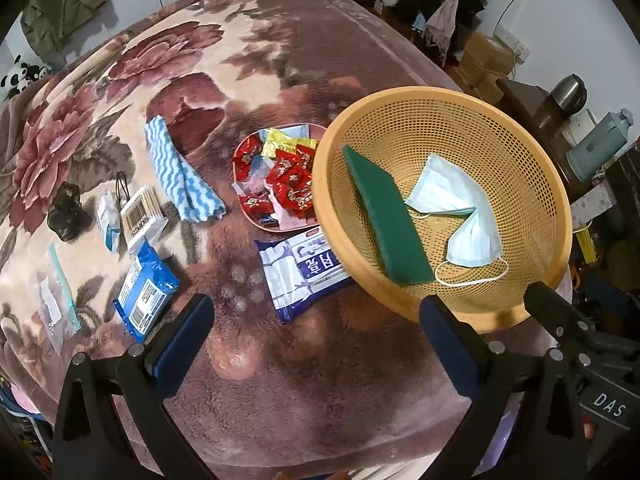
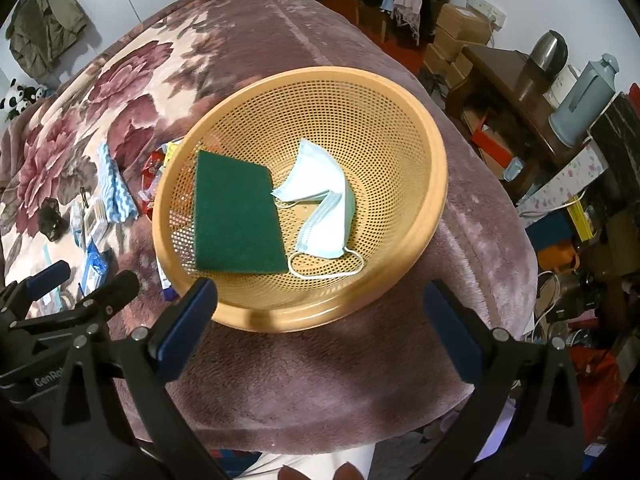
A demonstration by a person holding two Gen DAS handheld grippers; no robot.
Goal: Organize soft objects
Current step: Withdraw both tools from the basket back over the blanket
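Note:
An orange mesh basket sits on the floral blanket and holds a green scouring pad and a light blue face mask. A blue-and-white striped cloth lies on the blanket to the basket's left. My left gripper is open and empty, low over the blanket in front of a wet-wipes pack. My right gripper is open and empty at the basket's near rim; its finger also shows in the left wrist view.
A pink plate of red and yellow candies, a blue tissue pack, a cotton swab box, a dark crumpled item and a clear zip bag lie on the blanket. Flasks and boxes crowd the right.

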